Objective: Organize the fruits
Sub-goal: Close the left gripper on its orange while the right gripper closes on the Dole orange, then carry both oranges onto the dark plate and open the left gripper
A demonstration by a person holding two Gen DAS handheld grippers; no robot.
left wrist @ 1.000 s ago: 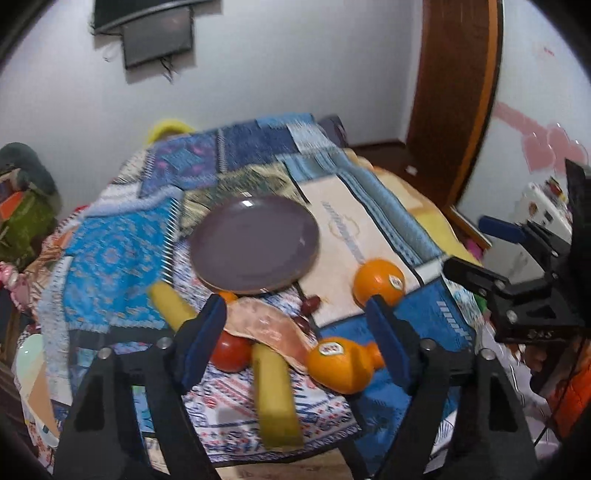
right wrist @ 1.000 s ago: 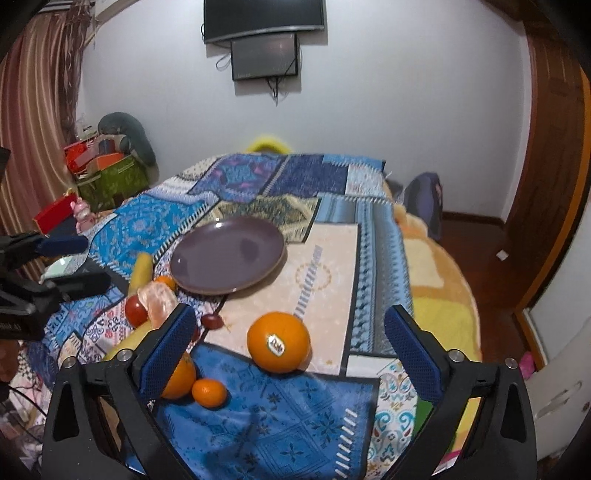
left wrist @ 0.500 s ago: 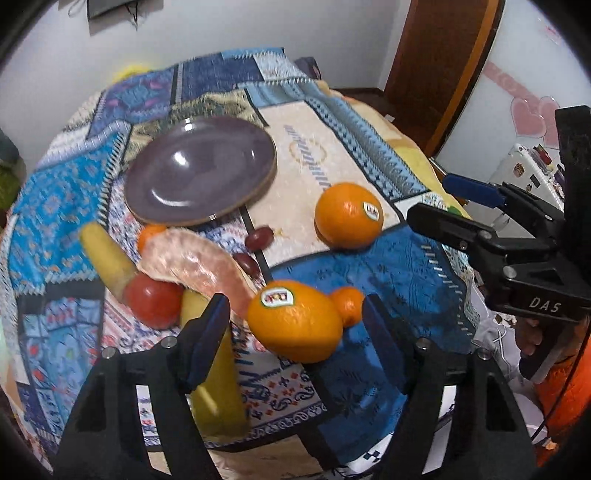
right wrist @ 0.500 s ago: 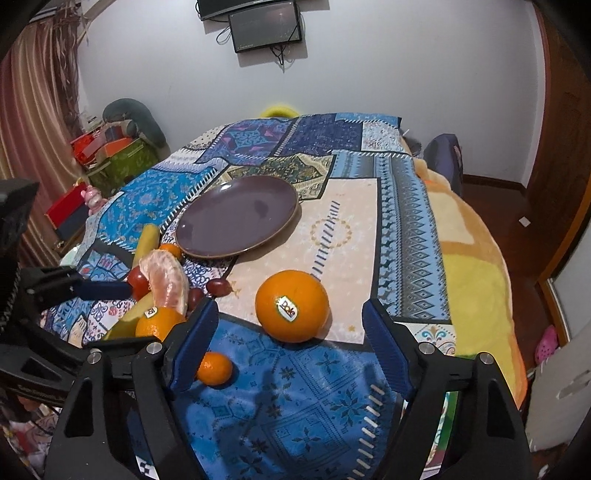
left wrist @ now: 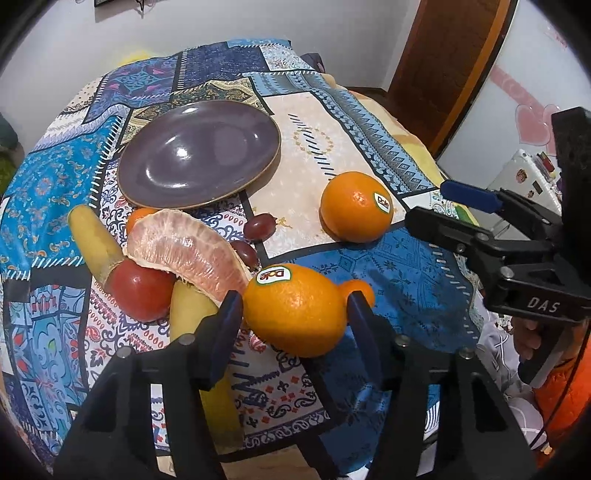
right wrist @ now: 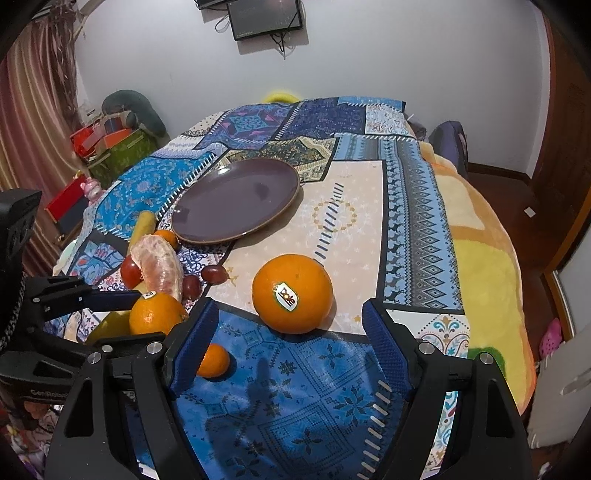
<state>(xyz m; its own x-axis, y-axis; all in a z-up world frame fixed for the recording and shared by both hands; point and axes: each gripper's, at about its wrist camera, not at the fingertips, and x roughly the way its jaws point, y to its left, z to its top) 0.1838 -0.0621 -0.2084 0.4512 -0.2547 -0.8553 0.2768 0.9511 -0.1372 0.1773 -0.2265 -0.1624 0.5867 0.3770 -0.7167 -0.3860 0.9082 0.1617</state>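
A purple plate (left wrist: 199, 155) lies bare on the patchwork cloth; it also shows in the right wrist view (right wrist: 236, 201). My left gripper (left wrist: 293, 306) is open, its fingers on either side of a stickered orange (left wrist: 295, 310), which also shows in the right wrist view (right wrist: 157, 314). My right gripper (right wrist: 288, 328) is open just short of a second orange (right wrist: 291, 293). A pomelo segment (left wrist: 188, 251), a tomato (left wrist: 142, 291), two bananas (left wrist: 94, 236), two grapes (left wrist: 260, 225) and a small mandarin (right wrist: 214, 360) lie nearby.
The cloth's front edge (left wrist: 258, 443) drops off just below the left gripper. A wooden door (left wrist: 454, 55) stands at the right. Boxes and a toy (right wrist: 110, 144) sit on the floor at the left of the bed. A screen (right wrist: 264, 16) hangs on the wall.
Both grippers have moved forward and down toward the fruit. The left fingers now flank the near orange, and the right fingers have closed in on the far orange.
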